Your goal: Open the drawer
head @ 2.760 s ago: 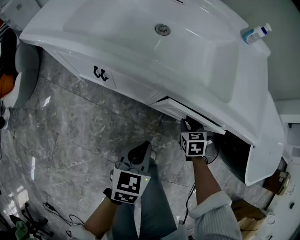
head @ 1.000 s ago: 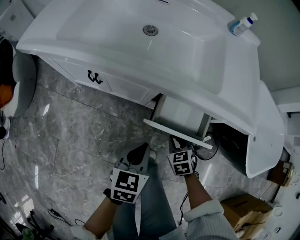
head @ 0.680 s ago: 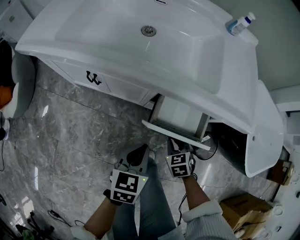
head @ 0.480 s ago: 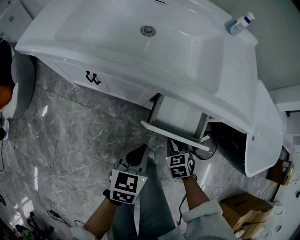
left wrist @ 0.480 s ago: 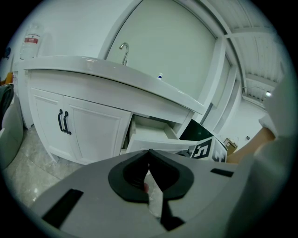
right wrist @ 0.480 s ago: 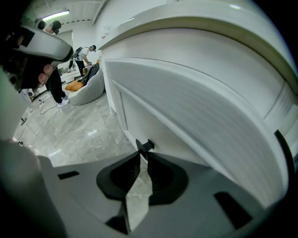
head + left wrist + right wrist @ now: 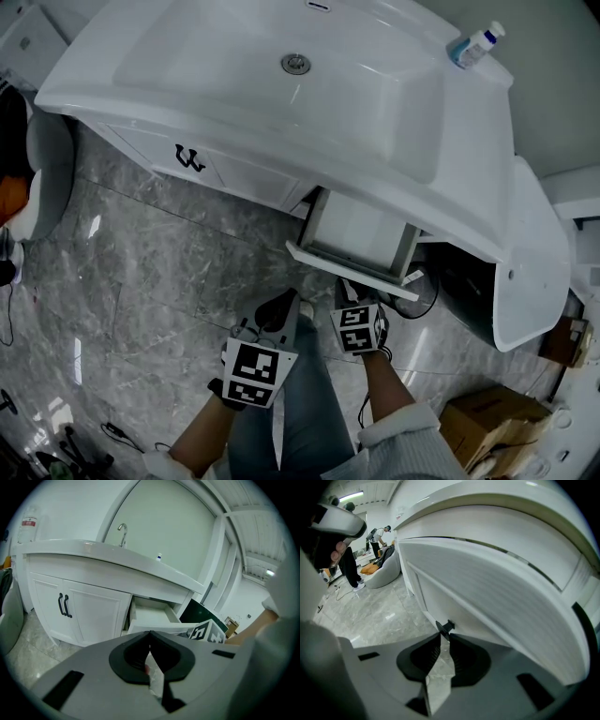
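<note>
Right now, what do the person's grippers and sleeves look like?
The left gripper and right gripper are grey plastic bodies with black ribbed jaw pads. Each carries a white cube printed with black square markers. The right sleeve is pale, faintly striped, cuffed.

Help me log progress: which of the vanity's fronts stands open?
The drawer right of the black-handled doors: it juts out under the basin, while those doors sit flush.

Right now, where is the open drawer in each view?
Head view: drawer at centre, pulled out below the sink counter.
Left gripper view: drawer at centre, under the counter.
Right gripper view: drawer front fills the upper right; handle low centre.
Shared landmark: the white sink counter.
</note>
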Tool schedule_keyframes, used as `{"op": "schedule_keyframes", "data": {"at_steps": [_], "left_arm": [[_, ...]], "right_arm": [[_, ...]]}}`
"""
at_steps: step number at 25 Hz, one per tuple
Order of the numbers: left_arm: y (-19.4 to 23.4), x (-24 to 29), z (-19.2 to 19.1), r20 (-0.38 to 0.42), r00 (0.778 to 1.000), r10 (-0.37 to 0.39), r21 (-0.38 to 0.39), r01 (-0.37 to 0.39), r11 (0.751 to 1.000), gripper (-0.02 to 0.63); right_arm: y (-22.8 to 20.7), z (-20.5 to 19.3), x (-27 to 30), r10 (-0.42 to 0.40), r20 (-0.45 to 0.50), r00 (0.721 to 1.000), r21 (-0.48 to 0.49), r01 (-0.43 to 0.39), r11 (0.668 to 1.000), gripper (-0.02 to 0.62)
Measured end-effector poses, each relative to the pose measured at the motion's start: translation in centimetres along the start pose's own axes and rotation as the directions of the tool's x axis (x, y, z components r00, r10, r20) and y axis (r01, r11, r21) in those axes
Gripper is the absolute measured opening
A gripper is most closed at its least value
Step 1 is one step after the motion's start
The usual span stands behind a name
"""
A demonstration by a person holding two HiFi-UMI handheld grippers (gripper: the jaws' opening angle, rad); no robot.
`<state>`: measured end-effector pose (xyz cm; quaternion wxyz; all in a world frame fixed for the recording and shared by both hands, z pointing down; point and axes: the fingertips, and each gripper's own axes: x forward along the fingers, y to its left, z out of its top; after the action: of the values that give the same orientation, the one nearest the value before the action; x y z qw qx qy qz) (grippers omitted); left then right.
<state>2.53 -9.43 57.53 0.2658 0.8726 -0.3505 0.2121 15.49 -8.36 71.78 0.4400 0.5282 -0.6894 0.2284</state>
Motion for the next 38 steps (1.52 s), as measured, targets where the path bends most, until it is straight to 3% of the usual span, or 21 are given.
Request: {"op": "schedule_keyframes", "data": {"at_steps": [7,14,23,30,34,38], "left_arm": [[0.0,-0.7,1.0,0.005,1.000,-0.001,0.031,0.001,1.000,0.017],[-1.0,-0.9,1.8,0.012,1.000,-0.016,0.046,0.016,0.999,0.017],[-3.4,-2.2,5.6,0.047,0.998,-0.031,0.061,0.028,0.998,0.017],[-5.8,-3.7,10.1,0.097,0.995,-0.037,0.071,0.030,0.997,0.017],[-7.8,-4.9,13.4,0.139,0.989,-0.053,0.055,0.045,0.997,0.017],[-10.5,-6.0,17.1,0.187,0.978,-0.091,0.061,0.081,0.995,0.017]], "right_arm": [[-0.5,-0.2,-0.8,-0.046,0.007,0.999,0.029,0.046,0.999,0.063],[-0.4,-0.4,-2.5,-0.036,0.024,0.999,0.049,0.035,0.998,0.063],[0.2,3.7,-8.8,0.010,0.164,0.986,0.254,-0.052,0.966,0.058],[-1.4,9.5,-16.0,0.026,0.318,0.948,0.321,-0.133,0.938,0.049],[-2.9,13.0,-20.4,0.050,0.416,0.908,0.363,-0.216,0.906,0.046],[-4.7,16.5,-25.1,0.057,0.508,0.859,0.350,-0.266,0.898,0.044]]}}
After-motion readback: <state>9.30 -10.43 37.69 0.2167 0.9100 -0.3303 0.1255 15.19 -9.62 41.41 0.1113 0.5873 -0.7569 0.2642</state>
